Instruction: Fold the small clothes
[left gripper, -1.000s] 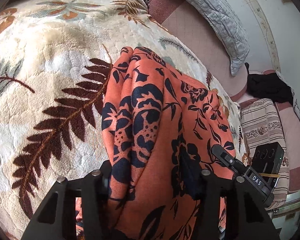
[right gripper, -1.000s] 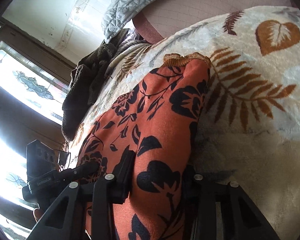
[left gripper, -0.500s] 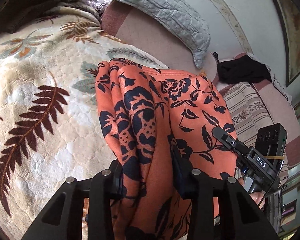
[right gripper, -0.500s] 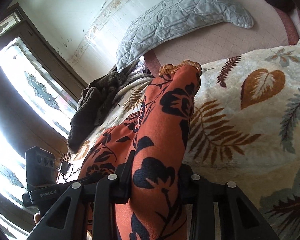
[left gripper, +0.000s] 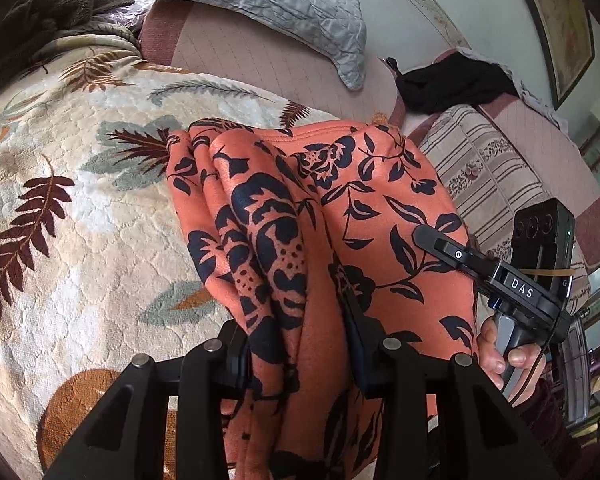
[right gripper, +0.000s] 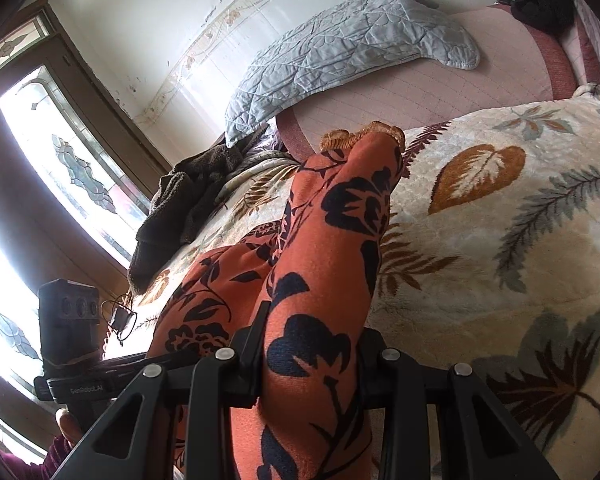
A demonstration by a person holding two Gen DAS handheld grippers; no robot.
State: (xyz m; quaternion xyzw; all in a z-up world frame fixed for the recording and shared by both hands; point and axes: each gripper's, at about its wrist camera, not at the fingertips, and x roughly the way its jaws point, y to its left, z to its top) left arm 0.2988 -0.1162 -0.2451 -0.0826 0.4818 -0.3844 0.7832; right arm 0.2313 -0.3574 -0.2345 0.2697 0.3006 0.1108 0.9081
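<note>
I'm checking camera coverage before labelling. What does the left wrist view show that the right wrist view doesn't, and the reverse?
Only the left wrist view shows the striped cushion, a framed picture on the wall, and the right gripper clamped on the garment's far edge.

Only the right wrist view shows the window and the garment's ruffled hem.

Both show the orange floral garment pinched between that view's own fingers, the leaf-print blanket, the grey pillow, the brown towel and the black cloth.
</note>
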